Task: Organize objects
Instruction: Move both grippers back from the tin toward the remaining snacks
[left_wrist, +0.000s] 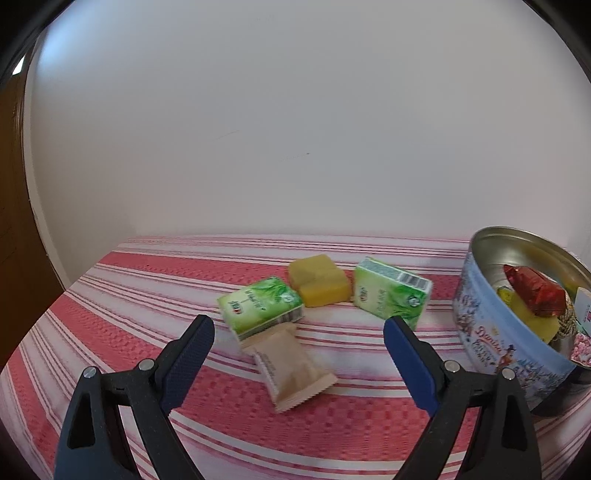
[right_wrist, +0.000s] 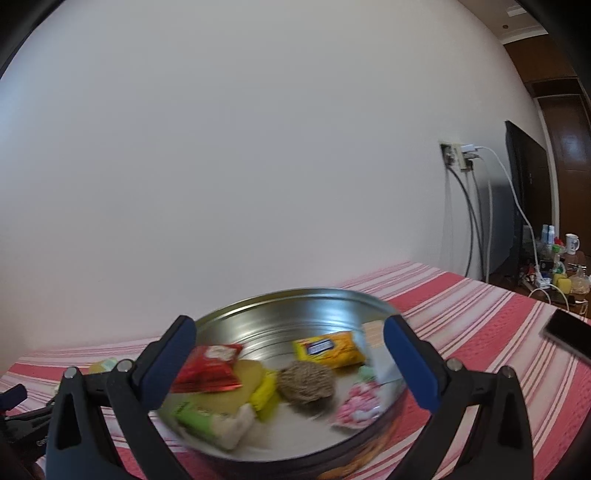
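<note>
Left gripper (left_wrist: 298, 332) hangs spread over the beige packet (left_wrist: 291, 369); right gripper (right_wrist: 290, 356), spread too, over the tin (right_wrist: 295, 299) at 3 o'clock.

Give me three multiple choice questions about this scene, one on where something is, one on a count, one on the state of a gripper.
1. Where does the beige snack packet lie?
A. inside the tin
B. on the striped cloth, in front of the left gripper
C. on top of the yellow block

2. How many green boxes lie on the cloth outside the tin?
A. one
B. two
C. four

3. How does the left gripper stand?
A. open, holding nothing
B. shut on the packet
C. shut on a green box

Answers: B, the packet rests on the striped cloth ahead of the fingers; B, one green box lies left and one green box right of the yellow block; A, the jaws stand wide apart around nothing.
</note>
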